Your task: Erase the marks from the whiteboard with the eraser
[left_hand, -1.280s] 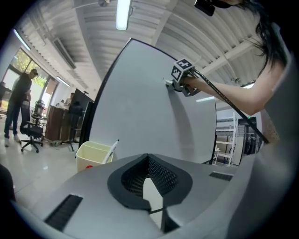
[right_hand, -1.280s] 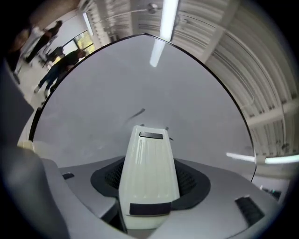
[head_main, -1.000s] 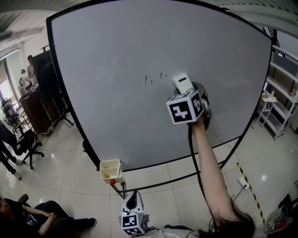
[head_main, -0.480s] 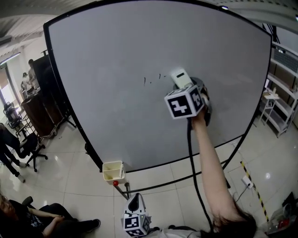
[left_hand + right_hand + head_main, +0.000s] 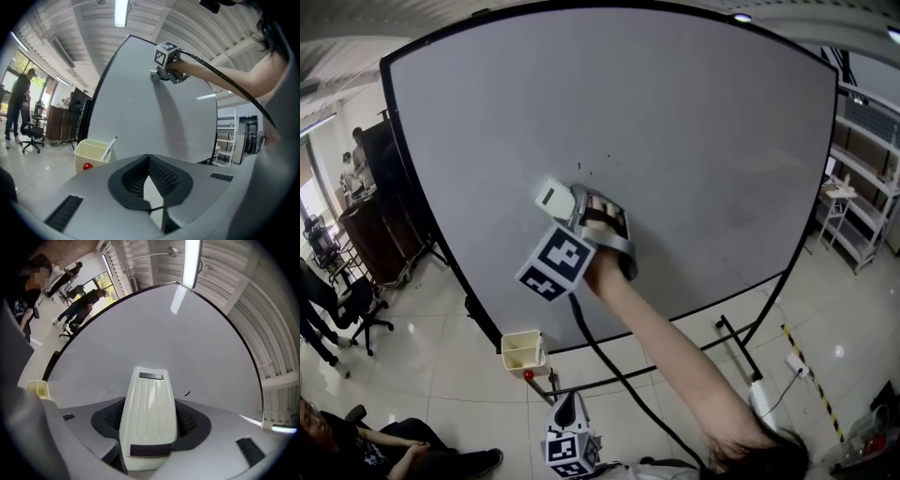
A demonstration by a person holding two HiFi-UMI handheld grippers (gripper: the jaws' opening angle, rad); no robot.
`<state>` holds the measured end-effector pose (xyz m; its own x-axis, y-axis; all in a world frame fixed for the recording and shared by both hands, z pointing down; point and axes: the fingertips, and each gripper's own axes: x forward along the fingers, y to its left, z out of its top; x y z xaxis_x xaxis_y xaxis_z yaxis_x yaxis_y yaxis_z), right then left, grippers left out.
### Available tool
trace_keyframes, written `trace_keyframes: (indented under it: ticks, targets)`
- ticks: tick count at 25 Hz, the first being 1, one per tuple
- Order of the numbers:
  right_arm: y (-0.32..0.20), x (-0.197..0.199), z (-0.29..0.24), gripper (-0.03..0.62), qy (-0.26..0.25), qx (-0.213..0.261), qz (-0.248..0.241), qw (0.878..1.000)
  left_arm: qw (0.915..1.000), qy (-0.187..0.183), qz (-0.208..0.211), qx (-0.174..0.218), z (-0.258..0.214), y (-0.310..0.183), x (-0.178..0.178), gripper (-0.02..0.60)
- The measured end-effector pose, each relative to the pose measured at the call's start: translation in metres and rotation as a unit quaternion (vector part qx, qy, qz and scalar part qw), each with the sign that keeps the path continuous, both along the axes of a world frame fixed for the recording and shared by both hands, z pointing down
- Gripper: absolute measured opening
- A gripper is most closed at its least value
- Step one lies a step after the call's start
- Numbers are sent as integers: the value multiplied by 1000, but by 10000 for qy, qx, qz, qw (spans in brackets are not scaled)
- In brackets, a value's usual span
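Observation:
The big whiteboard (image 5: 703,141) fills the head view. Only tiny dark specks (image 5: 578,168) remain near its middle. My right gripper (image 5: 566,204) is shut on the white eraser (image 5: 551,197), which is pressed to the board just below and left of the specks. In the right gripper view the eraser (image 5: 149,413) sits between the jaws, with one short dark mark (image 5: 187,393) on the whiteboard (image 5: 140,333) just right of it. My left gripper (image 5: 568,409) hangs low in front of the board's stand; its jaws (image 5: 148,157) are shut on nothing.
A cream cup (image 5: 523,352) holding a marker hangs under the board's lower left edge, with a red ball beneath it. Stand feet (image 5: 736,337) reach onto the tiled floor. Shelves (image 5: 862,206) stand at right. People and office chairs (image 5: 352,300) are at left.
My right gripper has swept the eraser left and down across the board, over the spot where the short marks stood. Those marks are now reduced to small specks. The left gripper has stayed low.

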<state>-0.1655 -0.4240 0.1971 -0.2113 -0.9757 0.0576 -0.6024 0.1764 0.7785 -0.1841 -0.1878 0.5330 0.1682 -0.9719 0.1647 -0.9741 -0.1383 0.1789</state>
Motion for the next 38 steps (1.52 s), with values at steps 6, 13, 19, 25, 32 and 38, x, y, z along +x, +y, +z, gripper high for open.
trace_keyframes:
  ticks: [6,13,19,25,32,38]
  targets:
    - [-31,162,-60,287,-1619,126,992,9817,10000,22,-88,-19,-4,8,-5,-12]
    - [-38,159,-44,284,-2191,-248,1016,9701,9997,111,-216,-37,3,6,-20,-12]
    - [2,-12,-13,284,-64,110,-3,9999,9998,141,-153,45,-3,0,-9,-12]
    - [-27,128,-59,285,-1590,39,792,9841,9999,36,-156,-44,0,8,-15,-12]
    - [-33,143,-39,284,-2159,-212,1051,9705,9996,56,-268,-109,4,9,-30,-12]
    - [6,-20,17,284,17,-46,-88,9999,9999,127,-108,-11,-3,2,-15,-12]
